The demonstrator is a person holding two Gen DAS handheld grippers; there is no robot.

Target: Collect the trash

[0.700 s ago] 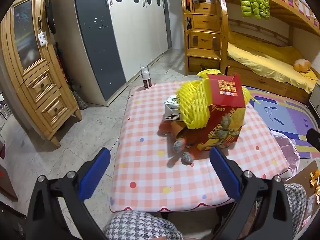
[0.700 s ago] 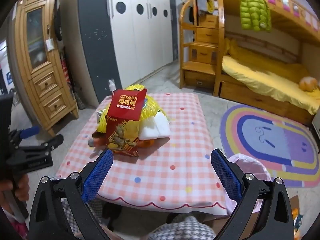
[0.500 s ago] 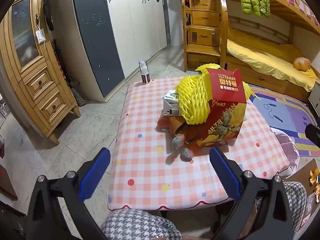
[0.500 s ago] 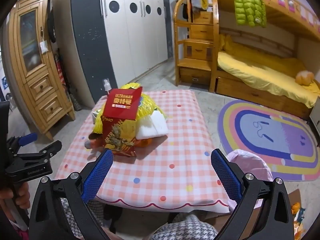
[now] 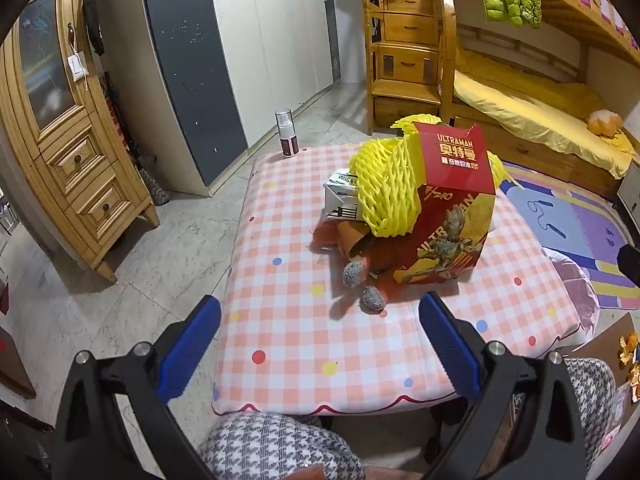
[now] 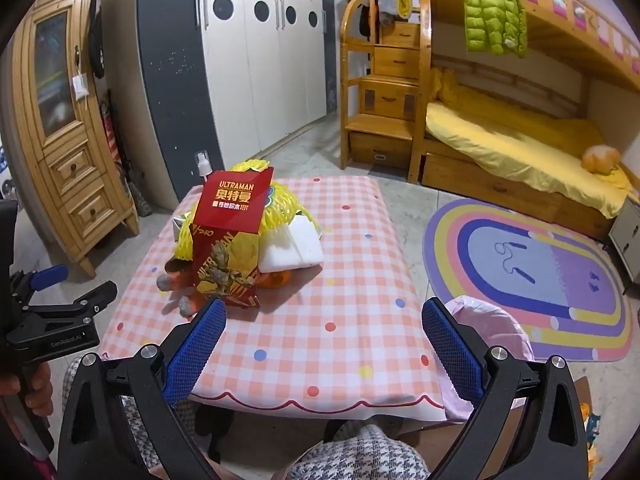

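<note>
Both wrist views face downward over near table edge (image 5: 320, 408); share trash pile (image 6: 236, 236), wardrobe (image 5: 256, 40).

The left gripper (image 5: 319, 343) (jaws wide) hangs near the red carton (image 5: 452, 208) on the table (image 5: 288, 332).

Box (image 5: 448, 208) and netting (image 5: 384, 192) mid-table (image 5: 288, 320); bottle (image 5: 286, 133) at far corner

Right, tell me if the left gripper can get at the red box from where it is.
Probably yes. The left gripper is open and empty, the red box stands ahead of it, and only bare tablecloth lies between them.
</note>
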